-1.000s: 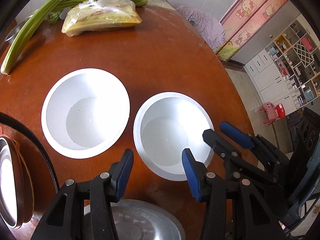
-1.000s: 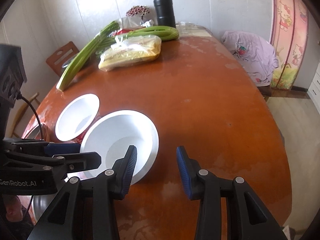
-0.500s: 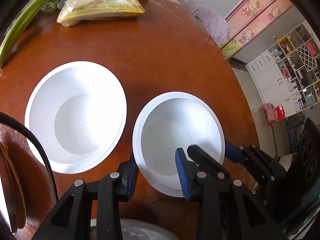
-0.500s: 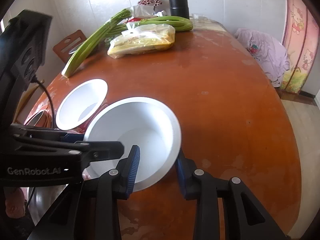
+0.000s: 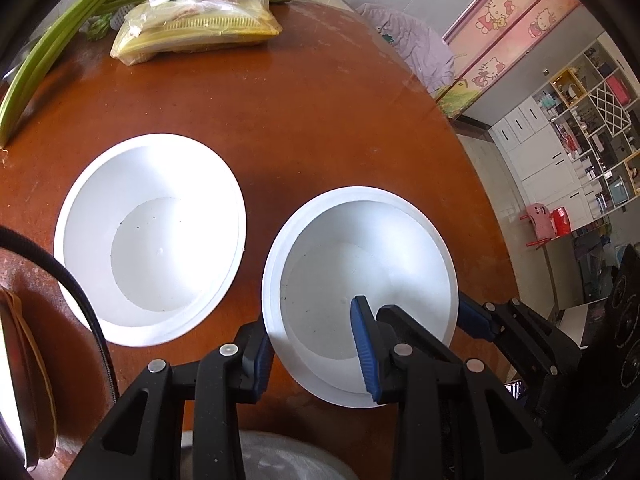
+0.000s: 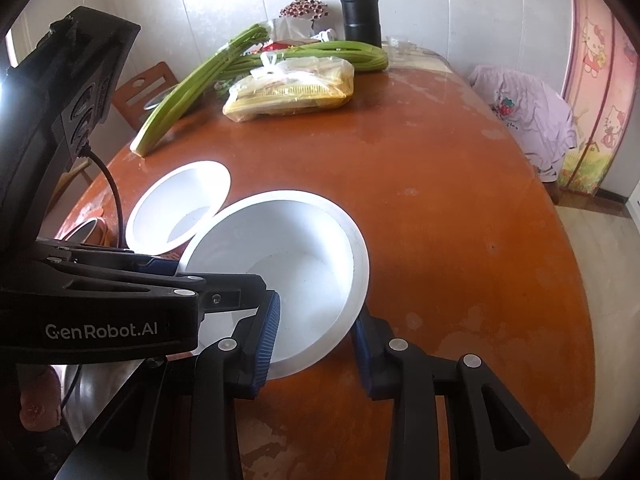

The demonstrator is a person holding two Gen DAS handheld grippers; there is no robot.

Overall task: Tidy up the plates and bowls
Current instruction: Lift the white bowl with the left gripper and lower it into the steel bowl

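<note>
Two white bowls stand on the brown table [image 5: 320, 120]. The left bowl [image 5: 148, 236] is untouched. My left gripper [image 5: 308, 314] is shut on the near rim of the right bowl [image 5: 360, 264], one blue pad outside the wall and one inside. My right gripper [image 6: 316, 308] is shut on the same bowl [image 6: 288, 276] at its right rim, again with a pad on each side. In the right wrist view the held bowl overlaps the edge of the other bowl [image 6: 180, 204], and the left gripper [image 6: 188, 272] shows at its left side.
A steel dish [image 5: 260, 456] lies just below my left fingers, and a metal pan [image 5: 16, 380] sits at the far left. Green stalks [image 6: 200, 76], a bag of yellow food [image 6: 292, 88] and a black flask [image 6: 360, 8] occupy the far end. The table edge curves off right.
Both grippers moved forward onto the right bowl and closed on its rim, the left at the near side, the right at the right side. The bowl fills more of both views.
</note>
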